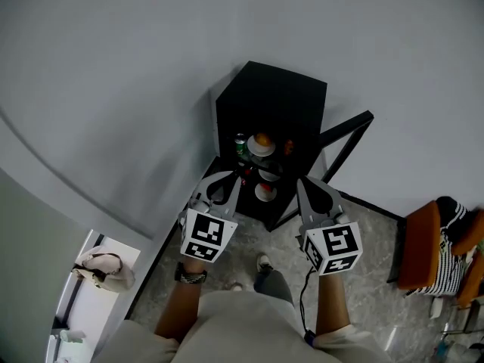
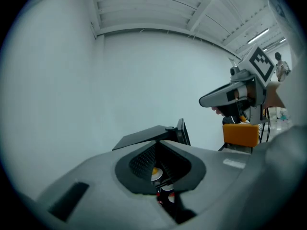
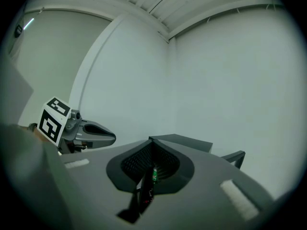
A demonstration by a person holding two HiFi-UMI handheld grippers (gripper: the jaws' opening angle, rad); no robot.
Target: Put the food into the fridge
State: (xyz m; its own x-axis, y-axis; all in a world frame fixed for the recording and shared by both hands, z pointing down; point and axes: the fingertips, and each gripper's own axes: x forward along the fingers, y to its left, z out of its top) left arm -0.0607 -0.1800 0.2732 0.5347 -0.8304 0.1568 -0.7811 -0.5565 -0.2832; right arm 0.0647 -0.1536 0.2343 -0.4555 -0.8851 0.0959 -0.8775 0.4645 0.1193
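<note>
Black and cube-shaped, the small fridge stands in the corner of the room in the head view, its door swung open to the right. The food sits on the shelves: a plate with an orange, a green can to its left, and another plate lower down. The left tool and the right tool hang side by side just before the opening, both pointing into it. The food lies straight ahead of and between them, and neither is clearly nearer. In the left gripper view the left tool has its jaws parted by only a narrow slit, with nothing between them. The plated food shows through that slit, inside the fridge beyond the tips. In the right gripper view the right tool has its jaws pressed together and carries nothing. The green can is seen past them, in line with the jaws, and the door juts out to the right. With both tools empty and the food shelved, the door is probably what is left, and the right tool is on its side.
</note>
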